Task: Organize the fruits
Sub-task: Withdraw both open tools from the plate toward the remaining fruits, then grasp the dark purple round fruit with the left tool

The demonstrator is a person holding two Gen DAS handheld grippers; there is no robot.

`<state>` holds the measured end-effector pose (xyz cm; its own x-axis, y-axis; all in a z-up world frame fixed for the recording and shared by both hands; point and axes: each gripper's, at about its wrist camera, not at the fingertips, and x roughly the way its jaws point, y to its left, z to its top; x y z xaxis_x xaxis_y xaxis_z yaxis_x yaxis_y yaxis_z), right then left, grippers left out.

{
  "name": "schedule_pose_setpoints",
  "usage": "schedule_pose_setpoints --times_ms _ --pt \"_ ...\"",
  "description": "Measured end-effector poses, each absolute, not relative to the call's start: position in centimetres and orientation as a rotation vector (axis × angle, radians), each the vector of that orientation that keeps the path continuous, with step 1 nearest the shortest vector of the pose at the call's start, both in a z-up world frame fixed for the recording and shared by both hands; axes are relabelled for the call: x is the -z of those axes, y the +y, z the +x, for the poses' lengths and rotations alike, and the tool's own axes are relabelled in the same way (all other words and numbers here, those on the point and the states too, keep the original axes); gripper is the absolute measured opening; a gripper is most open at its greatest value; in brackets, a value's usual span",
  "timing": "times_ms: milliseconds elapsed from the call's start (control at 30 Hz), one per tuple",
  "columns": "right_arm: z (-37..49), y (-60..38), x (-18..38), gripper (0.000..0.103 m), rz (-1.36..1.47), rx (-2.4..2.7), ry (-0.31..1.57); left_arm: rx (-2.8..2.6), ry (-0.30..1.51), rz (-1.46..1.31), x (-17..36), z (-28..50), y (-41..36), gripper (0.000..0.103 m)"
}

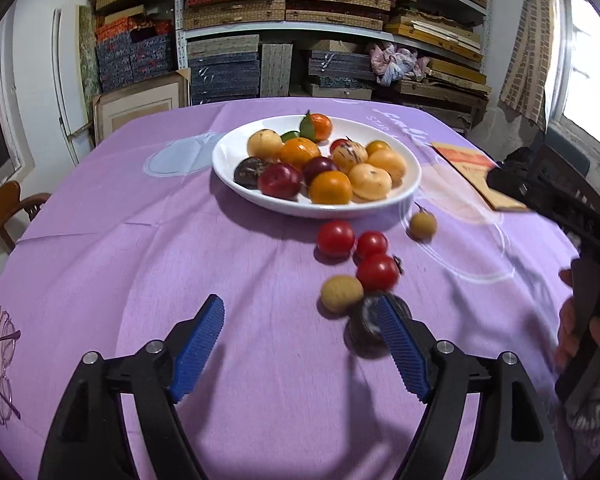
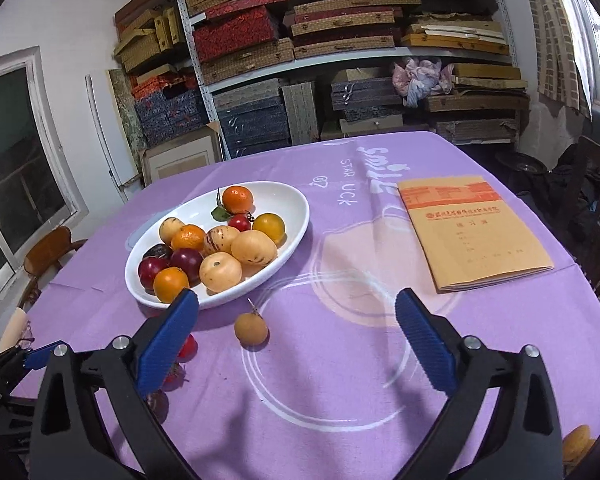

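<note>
Between picks: left gripper (image 1: 300, 320) and right gripper (image 2: 296, 316) both spread and empty, white plate (image 1: 414, 184) mostly loaded, strays on the purple cloth (image 1: 140, 240) — three red tomatoes (image 1: 335, 237), tan longans (image 2: 251, 329), dark fruit (image 1: 366, 330) touching the left gripper's right finger; next, probably centre on one and pinch.

I'm working in what looks like a storeroom in a home or small workshop. Metal shelving (image 2: 340, 60) fills the top centre of my right view, crammed with stacked woven and cloth-covered boxes (image 2: 236, 36) and a crumpled rag (image 2: 420, 76). A table under a purple printed cloth (image 1: 180, 240) takes the lower half, a wooden chair (image 2: 48, 256) sits at middle left, and a curtained window (image 1: 580, 64) glows at upper right.
</note>
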<state>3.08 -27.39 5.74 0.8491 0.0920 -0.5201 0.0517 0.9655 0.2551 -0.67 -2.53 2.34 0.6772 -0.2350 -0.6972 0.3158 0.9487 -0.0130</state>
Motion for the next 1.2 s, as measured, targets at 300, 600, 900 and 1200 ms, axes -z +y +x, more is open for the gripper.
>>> schedule_pose_setpoints --times_ms 300,600,900,1200 --pt "3.3 -29.5 -5.2 0.099 0.368 -0.032 0.573 0.351 0.802 0.174 -0.8 -0.8 -5.9 0.081" --pt "3.3 -29.3 -5.3 0.099 0.367 -0.037 0.575 0.360 0.846 0.184 0.3 0.8 -7.3 0.081" --pt "3.6 -29.0 -4.9 0.099 0.365 -0.034 0.595 0.345 0.862 0.162 0.9 1.8 -7.1 0.075" --pt "3.7 -28.9 -4.7 0.099 0.359 -0.039 0.607 0.386 0.854 0.165 0.9 1.3 -7.2 0.045"
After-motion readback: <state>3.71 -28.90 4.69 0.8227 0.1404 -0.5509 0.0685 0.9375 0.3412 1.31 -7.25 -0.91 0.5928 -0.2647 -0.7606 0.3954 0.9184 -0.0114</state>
